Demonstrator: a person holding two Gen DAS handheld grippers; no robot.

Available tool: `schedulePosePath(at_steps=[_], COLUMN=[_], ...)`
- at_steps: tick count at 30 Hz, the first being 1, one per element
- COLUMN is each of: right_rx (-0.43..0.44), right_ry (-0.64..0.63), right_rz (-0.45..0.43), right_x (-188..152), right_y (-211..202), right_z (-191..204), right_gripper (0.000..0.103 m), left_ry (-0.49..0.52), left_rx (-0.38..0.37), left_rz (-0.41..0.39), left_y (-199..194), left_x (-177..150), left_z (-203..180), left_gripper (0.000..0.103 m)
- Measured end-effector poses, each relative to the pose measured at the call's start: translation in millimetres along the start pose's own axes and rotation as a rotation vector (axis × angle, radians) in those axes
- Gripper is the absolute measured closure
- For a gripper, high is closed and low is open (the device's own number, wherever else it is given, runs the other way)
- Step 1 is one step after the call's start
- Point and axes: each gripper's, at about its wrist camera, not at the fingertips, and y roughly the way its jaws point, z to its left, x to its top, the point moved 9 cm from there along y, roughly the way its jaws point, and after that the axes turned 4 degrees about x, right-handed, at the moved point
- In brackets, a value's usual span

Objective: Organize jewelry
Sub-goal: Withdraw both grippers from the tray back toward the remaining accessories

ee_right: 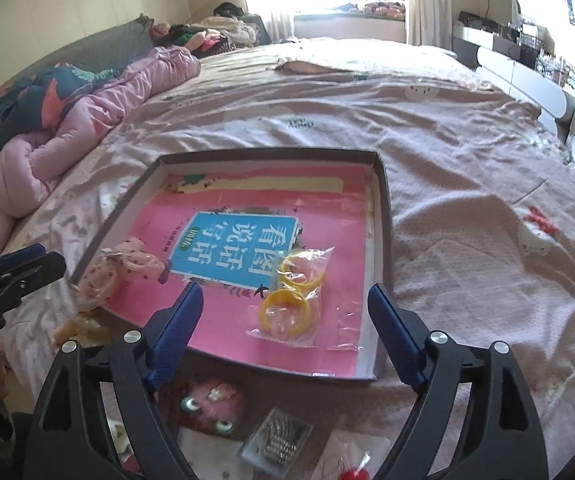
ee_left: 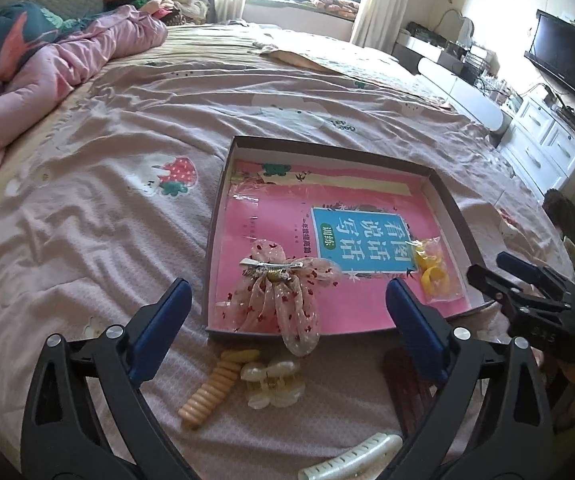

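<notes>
A shallow box [ee_left: 329,149] [ee_right: 267,153] lies on the bed, with a pink book covering its bottom. A sheer pink bow clip [ee_left: 283,300] [ee_right: 123,266] rests at its near left side and hangs over the rim. A clear bag of yellow bangles [ee_left: 433,270] [ee_right: 291,304] lies on the book's right side. My left gripper [ee_left: 289,292] hovers open just before the bow, nothing between its fingers. My right gripper [ee_right: 285,294] stands open over the near end of the bangle bag, not touching it.
On the sheet in front of the box lie a peach ribbed clip [ee_left: 211,388], a cream claw clip [ee_left: 273,384], a white clip [ee_left: 351,456] and a dark comb [ee_left: 407,392]. A pink beaded piece [ee_right: 207,400] and a silver chain packet [ee_right: 279,440] lie nearer. A quilt [ee_left: 47,80] is bunched at far left.
</notes>
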Motion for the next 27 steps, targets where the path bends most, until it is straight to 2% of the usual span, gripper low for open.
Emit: schedulePosePath(at_steps=[2, 4, 14, 27], right_rx=[0.002, 0.001, 0.018, 0.025], right_ry=[-0.008, -0.017, -0.06, -0.078], right_rz=[-0.013, -0.031, -0.076, -0.106], right_x=[1, 3, -4, -19], right_y=[-9, -20, -67, -105], right_z=[1, 4, 20, 31], right_gripper=[0.019, 0.013, 0.012, 0.012], left_ry=[-0.008, -0.01, -0.029, -0.026], left_rx=[-0.001, 0.004, 0.013, 0.017], left_rz=[-0.004, -0.016, -0.067, -0.092], left_y=[-6, -13, -51, -81], left_x=[-1, -1, -3, -21], left_z=[1, 2, 8, 6], left_gripper=[0.014, 0.012, 0.012, 0.012])
